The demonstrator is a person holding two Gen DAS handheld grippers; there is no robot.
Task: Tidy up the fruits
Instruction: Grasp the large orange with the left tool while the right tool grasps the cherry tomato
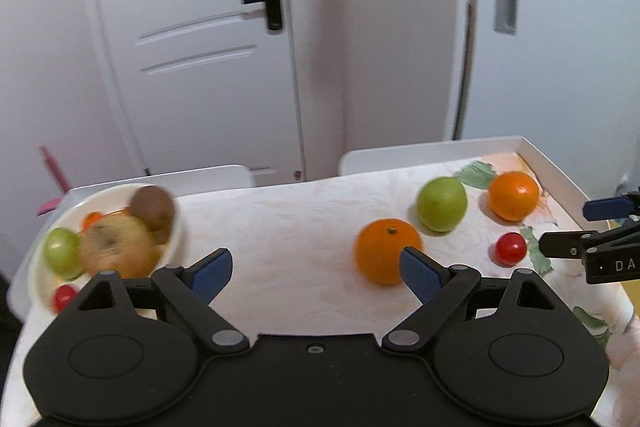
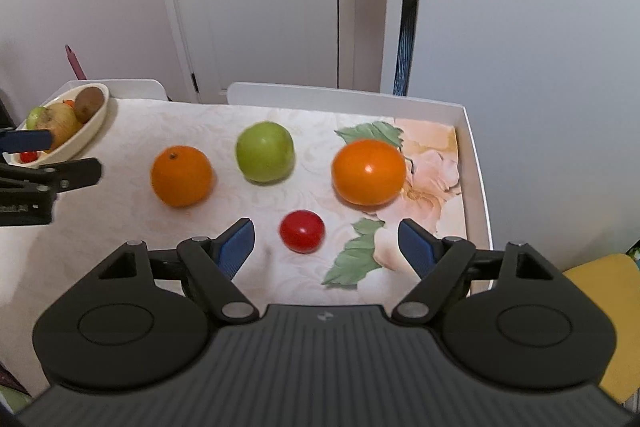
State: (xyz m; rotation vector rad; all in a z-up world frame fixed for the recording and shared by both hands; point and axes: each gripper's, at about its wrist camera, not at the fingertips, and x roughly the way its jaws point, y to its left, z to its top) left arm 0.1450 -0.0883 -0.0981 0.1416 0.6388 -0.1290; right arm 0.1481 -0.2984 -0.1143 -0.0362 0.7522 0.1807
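On the table lie an orange [image 1: 387,250] [image 2: 181,175], a green apple [image 1: 441,203] [image 2: 265,151], a second orange [image 1: 513,195] [image 2: 368,171] and a small red tomato [image 1: 511,247] [image 2: 302,231]. A cream bowl [image 1: 175,243] [image 2: 90,131] at the left holds a kiwi [image 1: 153,207], a yellowish apple [image 1: 118,247], a green fruit [image 1: 62,251] and a small red one [image 1: 63,297]. My left gripper [image 1: 316,269] is open and empty, its right finger just before the near orange. My right gripper [image 2: 326,242] is open and empty, with the tomato between its fingers and slightly ahead.
The table has a floral cloth [image 2: 224,131] and a raised white rim [image 2: 476,163] along the right edge. Two white chair backs [image 1: 400,153] stand behind it, with a white door [image 1: 200,27] beyond. A yellow seat [image 2: 600,291] is at the right.
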